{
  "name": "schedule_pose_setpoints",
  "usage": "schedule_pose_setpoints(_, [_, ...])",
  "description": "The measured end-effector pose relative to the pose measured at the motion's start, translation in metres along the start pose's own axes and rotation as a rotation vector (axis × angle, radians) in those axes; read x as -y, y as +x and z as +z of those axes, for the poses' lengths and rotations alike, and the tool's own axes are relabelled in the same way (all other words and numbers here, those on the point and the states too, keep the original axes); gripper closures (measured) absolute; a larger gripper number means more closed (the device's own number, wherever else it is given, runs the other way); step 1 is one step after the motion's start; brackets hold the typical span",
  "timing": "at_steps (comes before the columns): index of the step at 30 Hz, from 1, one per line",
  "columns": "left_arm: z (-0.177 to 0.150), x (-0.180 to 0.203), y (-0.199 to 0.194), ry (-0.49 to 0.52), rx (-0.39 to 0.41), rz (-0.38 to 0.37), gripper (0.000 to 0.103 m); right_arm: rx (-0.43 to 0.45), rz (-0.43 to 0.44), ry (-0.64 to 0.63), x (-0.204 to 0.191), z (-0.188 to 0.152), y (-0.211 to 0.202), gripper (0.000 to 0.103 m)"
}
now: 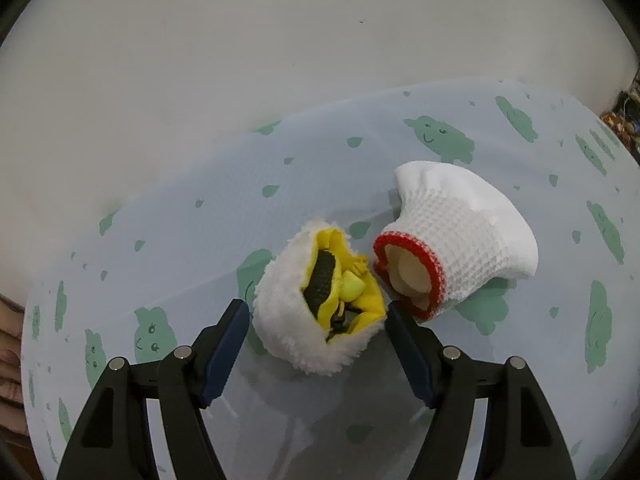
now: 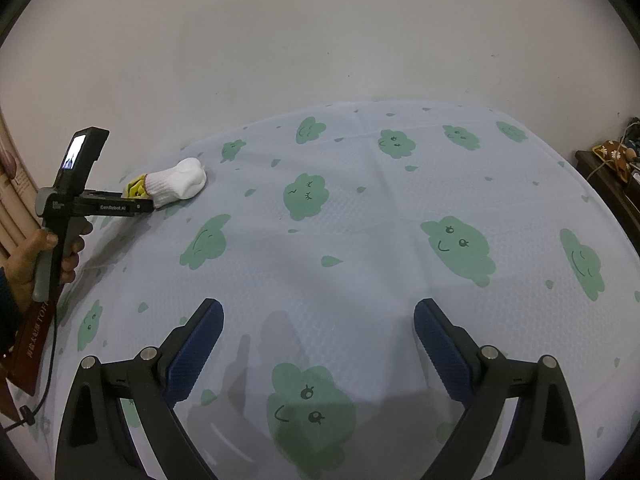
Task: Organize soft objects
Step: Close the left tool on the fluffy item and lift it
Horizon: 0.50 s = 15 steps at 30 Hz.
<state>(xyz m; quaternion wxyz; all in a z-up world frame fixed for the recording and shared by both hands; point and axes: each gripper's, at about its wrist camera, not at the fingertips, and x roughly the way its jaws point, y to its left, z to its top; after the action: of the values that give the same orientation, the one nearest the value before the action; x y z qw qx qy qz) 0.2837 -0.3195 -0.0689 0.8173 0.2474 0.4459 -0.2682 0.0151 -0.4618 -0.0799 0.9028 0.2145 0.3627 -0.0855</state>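
Hidden from me: the inside of the fluffy white bundle (image 1: 316, 312) is a tangle of yellow and black fabric; I cannot tell how many pieces it holds. In my right wrist view it is a yellow scrap, mostly covered by my left gripper's body and the white sock.
Cut off: a dark cabinet (image 2: 612, 192) with flowered cloth on top sits at the right edge, too small to read. A dark red book-like thing (image 2: 34, 344) with lettering lies at the left edge, only partly in view.
Left gripper (image 1: 318, 316): my jaws stand apart, one blue pad on each side of the fluffy bundle. The left pad is clear of the fleece; the right pad is at its edge, and I cannot tell if it touches.
Right gripper (image 2: 318, 320): my jaws are wide apart, holding nothing, above bare sheet well away from the socks.
White sock (image 1: 456, 240): a rolled waffle-knit sock with a red cuff, lying just beside the fluffy bundle on its right, its opening facing my left camera.
Left hand (image 2: 44, 256): it grips the left gripper's handle at the bed's left side.
Surface: a pale blue sheet (image 2: 360, 208) printed with green smiling clouds and drops.
Room: a plain off-white wall (image 2: 320, 40) behind the bed.
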Motion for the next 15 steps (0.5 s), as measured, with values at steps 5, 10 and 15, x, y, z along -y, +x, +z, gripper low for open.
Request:
schedule_pose_setpoints(5, [0.005, -0.023, 0.001, -0.099, 0.005, -0.088, 0.030, 0.000, -0.001, 0.000, 0.000, 0.000, 0.000, 0.008])
schedule_pose_setpoints(10, [0.009, -0.026, 0.009, -0.099, 0.011, -0.054, 0.030, -0.001, -0.002, -0.001, 0.000, 0.000, 0.000, 0.008])
schedule_pose_setpoints(15, [0.004, -0.036, 0.017, -0.225, 0.011, -0.105, 0.046, -0.001, -0.004, 0.001, 0.001, 0.000, 0.000, 0.008])
